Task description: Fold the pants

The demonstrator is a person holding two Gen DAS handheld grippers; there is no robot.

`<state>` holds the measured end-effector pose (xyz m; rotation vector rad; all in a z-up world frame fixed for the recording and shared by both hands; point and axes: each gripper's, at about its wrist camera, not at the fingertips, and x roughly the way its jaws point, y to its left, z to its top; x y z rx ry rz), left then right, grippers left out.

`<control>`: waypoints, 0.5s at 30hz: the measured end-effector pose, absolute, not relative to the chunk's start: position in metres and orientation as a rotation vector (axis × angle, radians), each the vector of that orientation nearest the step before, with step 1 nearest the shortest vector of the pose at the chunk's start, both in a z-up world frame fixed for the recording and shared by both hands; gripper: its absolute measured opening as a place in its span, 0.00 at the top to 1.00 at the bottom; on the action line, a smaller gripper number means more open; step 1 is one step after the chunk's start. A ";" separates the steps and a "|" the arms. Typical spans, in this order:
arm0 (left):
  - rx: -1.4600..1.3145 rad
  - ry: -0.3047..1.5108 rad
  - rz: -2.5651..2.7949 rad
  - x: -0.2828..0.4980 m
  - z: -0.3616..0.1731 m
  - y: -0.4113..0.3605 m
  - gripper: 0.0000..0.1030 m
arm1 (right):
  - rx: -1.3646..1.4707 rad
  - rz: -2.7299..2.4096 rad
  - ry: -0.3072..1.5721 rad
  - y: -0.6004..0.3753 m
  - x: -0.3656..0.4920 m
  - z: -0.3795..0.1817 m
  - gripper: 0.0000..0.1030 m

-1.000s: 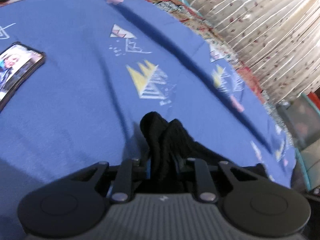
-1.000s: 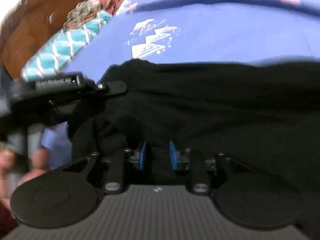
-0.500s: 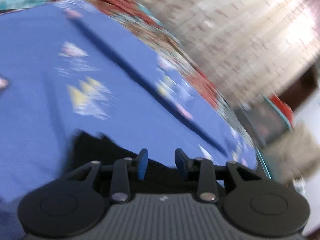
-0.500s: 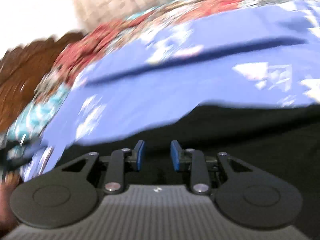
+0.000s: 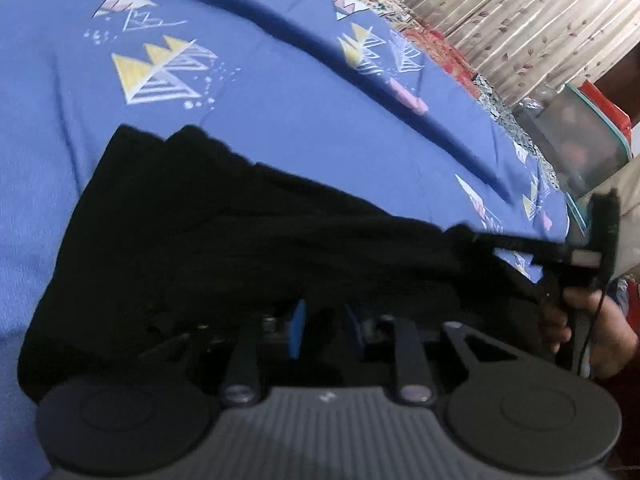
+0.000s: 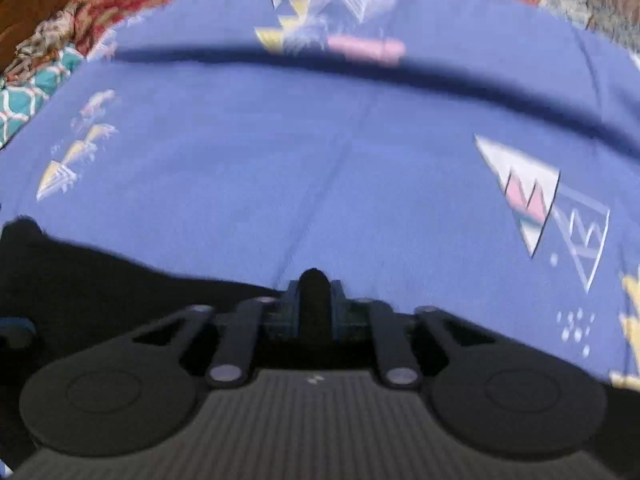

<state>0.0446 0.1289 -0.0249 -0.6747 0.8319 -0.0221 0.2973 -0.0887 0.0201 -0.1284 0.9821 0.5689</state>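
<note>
Since a moment ago, the right gripper (image 6: pixel 315 312) has pinched a fold of the black pants (image 5: pixel 224 232), while the left gripper (image 5: pixel 325 330) has let go, fingers parted above them. Pants lie on the blue bedsheet (image 6: pixel 280 160); beyond their far edge is bare sheet.

Left gripper (image 5: pixel 323 330) agape; right gripper (image 6: pixel 314 304) clamped

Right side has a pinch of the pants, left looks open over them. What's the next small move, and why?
Probably close the left gripper on the black pants beneath it: its blue fingers stand apart with nothing between them, while the right gripper already pinches a fold, so only one edge is held.
</note>
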 end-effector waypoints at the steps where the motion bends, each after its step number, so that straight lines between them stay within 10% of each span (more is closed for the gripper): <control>1: -0.677 0.829 -0.024 0.045 -0.025 0.129 0.80 | -0.098 0.544 0.951 -0.091 0.302 0.024 0.85; 9: -0.607 0.824 -0.030 0.050 -0.021 0.121 0.79 | -0.037 0.407 0.936 -0.077 0.333 -0.010 0.87; 15: -0.608 0.784 -0.070 0.037 -0.006 0.117 0.58 | 0.087 0.444 0.887 -0.103 0.311 0.031 0.66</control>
